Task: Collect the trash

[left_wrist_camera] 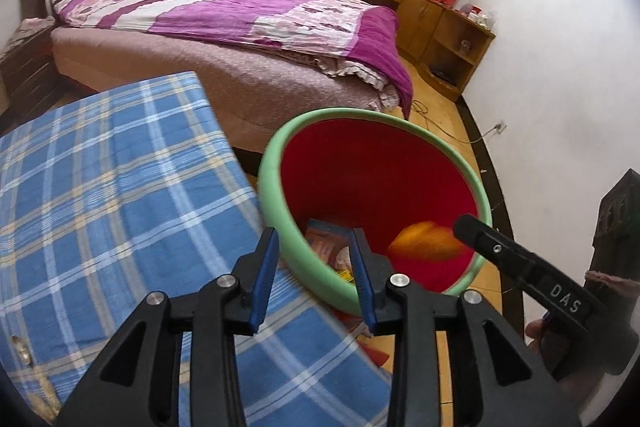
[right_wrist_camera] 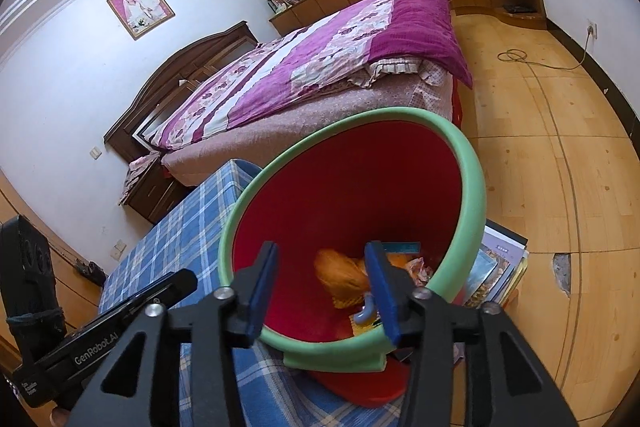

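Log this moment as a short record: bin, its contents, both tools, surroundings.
bin: red bucket with green rim, beside the blue plaid surface
contents: orange item, printed wrappers, other scraps unclear
left tool: open, holds nothing, fingers straddling the bin's near rim
right tool: open, holds nothing, aimed into the bin
surroundings: bed with purple quilt, stacked books beside the bin

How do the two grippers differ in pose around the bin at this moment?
The left gripper straddles the green rim of the red bin: one finger outside, one inside. The right gripper has both fingertips over the bin's opening, above the orange trash. Both are open, holding nothing.
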### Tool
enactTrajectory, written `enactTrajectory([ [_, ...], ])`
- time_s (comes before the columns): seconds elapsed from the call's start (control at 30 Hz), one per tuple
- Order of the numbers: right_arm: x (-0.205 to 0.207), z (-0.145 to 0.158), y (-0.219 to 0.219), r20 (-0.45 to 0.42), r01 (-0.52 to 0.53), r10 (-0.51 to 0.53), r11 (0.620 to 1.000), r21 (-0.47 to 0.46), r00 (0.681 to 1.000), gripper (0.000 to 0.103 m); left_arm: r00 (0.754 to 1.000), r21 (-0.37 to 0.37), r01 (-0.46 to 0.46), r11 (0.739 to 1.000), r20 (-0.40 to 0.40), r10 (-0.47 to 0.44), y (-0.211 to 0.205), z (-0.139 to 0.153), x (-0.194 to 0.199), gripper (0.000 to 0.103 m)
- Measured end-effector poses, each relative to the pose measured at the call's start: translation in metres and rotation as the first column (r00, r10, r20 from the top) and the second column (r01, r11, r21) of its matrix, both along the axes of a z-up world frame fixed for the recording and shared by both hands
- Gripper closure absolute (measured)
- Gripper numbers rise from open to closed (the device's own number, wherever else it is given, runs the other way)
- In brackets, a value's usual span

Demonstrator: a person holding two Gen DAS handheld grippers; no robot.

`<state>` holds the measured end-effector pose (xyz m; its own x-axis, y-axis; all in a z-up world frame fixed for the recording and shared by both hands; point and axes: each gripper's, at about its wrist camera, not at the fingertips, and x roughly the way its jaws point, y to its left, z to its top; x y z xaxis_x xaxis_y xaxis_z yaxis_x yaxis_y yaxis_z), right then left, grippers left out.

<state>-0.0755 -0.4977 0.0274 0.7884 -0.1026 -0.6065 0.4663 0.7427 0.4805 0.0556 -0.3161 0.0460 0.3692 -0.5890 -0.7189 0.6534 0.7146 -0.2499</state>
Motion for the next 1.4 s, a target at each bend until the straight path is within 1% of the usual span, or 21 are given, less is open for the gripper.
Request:
enactTrajectory([
  [0.07, 0.000, 0.003, 0.004, 0.001, -0.004, 0.004, 1.000, -0.005, 1.000, 0.050, 1.000, 0.008, -0.019, 1.000, 0.010, 0.019, 0.008, 0.002, -0.001, 0.061],
  [0.1, 0.000, 0.004, 0.006, 0.001, -0.007, 0.007, 1.000, -0.009, 1.000, 0.045, 1.000, 0.009, -0.028, 1.000, 0.014, 0.028, 0.011, 0.003, -0.002, 0.061],
  [0.13, -0.001, 0.005, 0.008, 0.001, -0.009, 0.009, 1.000, -0.013, 1.000, 0.043, 0.999, 0.009, -0.034, 0.999, 0.017, 0.034, 0.014, 0.004, -0.002, 0.061],
  [0.23, -0.003, 0.008, 0.019, 0.003, -0.023, 0.023, 0.999, -0.023, 1.000, 0.041, 0.998, 0.020, -0.059, 0.998, 0.036, 0.058, 0.026, 0.007, -0.006, 0.061],
  [0.3, -0.004, 0.011, 0.027, -0.002, -0.032, 0.032, 0.999, -0.034, 0.999, 0.033, 0.996, 0.025, -0.073, 0.997, 0.049, 0.071, 0.032, 0.009, -0.008, 0.061],
  [0.47, -0.006, 0.018, 0.049, 0.000, -0.063, 0.063, 0.997, -0.054, 0.998, 0.027, 0.991, 0.040, -0.117, 0.992, 0.077, 0.114, 0.054, 0.015, -0.014, 0.060],
  [0.57, -0.006, 0.023, 0.063, 0.001, -0.089, 0.089, 0.994, -0.071, 0.996, 0.026, 0.985, 0.040, -0.152, 0.988, 0.084, 0.148, 0.071, 0.018, -0.019, 0.060],
  [0.7, -0.007, 0.030, 0.084, 0.005, -0.114, 0.115, 0.988, -0.100, 0.993, 0.020, 0.976, 0.038, -0.199, 0.979, 0.098, 0.195, 0.093, 0.022, -0.024, 0.060],
  [1.03, -0.016, 0.046, 0.136, 0.031, -0.177, 0.185, 0.969, -0.172, 0.982, 0.019, 0.938, 0.030, -0.325, 0.945, 0.135, 0.319, 0.149, 0.027, -0.038, 0.060],
  [1.2, -0.021, 0.051, 0.165, 0.041, -0.204, 0.219, 0.952, -0.228, 0.975, 0.019, 0.918, 0.020, -0.371, 0.928, 0.155, 0.364, 0.173, 0.028, -0.046, 0.060],
  [1.4, -0.024, 0.051, 0.195, 0.041, -0.233, 0.255, 0.930, -0.283, 0.966, 0.019, 0.886, 0.020, -0.430, 0.902, 0.201, 0.418, 0.196, 0.029, -0.057, 0.060],
])
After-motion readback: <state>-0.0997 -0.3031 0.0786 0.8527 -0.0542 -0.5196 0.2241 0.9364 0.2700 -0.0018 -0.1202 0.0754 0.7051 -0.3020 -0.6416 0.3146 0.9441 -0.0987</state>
